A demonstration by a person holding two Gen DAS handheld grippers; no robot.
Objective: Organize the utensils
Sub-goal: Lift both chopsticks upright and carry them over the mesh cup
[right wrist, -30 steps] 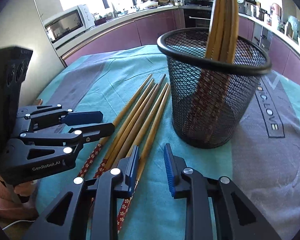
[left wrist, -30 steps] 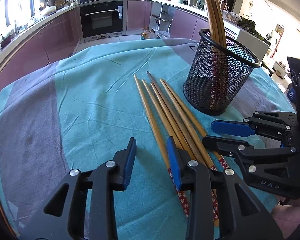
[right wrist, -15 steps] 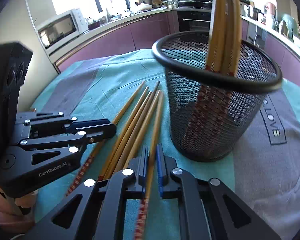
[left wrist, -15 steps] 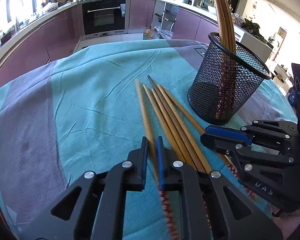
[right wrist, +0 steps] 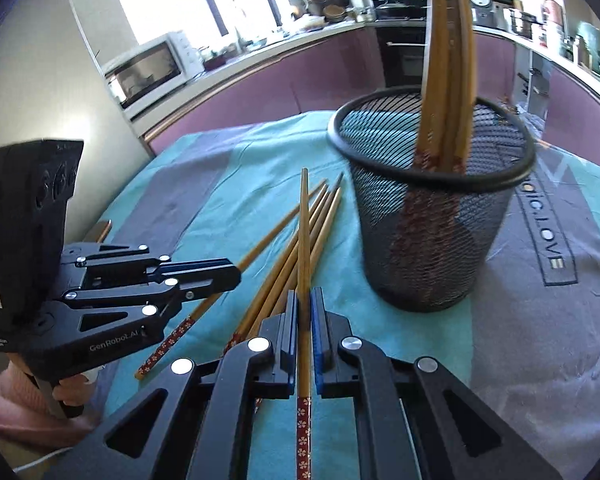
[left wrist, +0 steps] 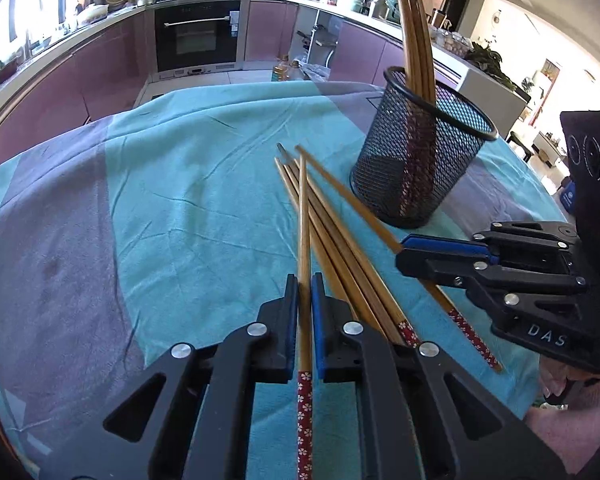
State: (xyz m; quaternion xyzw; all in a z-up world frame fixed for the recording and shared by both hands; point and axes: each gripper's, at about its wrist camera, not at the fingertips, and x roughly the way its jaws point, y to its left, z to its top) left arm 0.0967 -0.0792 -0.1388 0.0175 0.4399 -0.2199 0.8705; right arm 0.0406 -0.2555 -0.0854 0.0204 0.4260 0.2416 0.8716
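Observation:
Several bamboo chopsticks with red flowered ends (left wrist: 340,248) lie on the teal cloth beside a black mesh cup (left wrist: 420,152) that holds a few upright chopsticks (left wrist: 416,48). My left gripper (left wrist: 305,280) is shut on one chopstick (left wrist: 303,208) and holds it lifted over the pile. My right gripper (right wrist: 305,294) is shut on another chopstick (right wrist: 303,232), also raised, left of the cup (right wrist: 432,208). Each gripper shows in the other's view: the right one (left wrist: 404,254) and the left one (right wrist: 234,276).
The table is covered by a teal and grey cloth (left wrist: 160,208). Kitchen counters, an oven (left wrist: 198,36) and a microwave (right wrist: 148,68) stand beyond the table edge. The loose chopsticks (right wrist: 284,256) lie between the two grippers.
Both grippers went from open over the pile to shut, each on one chopstick, and have lifted their chopsticks off the cloth.

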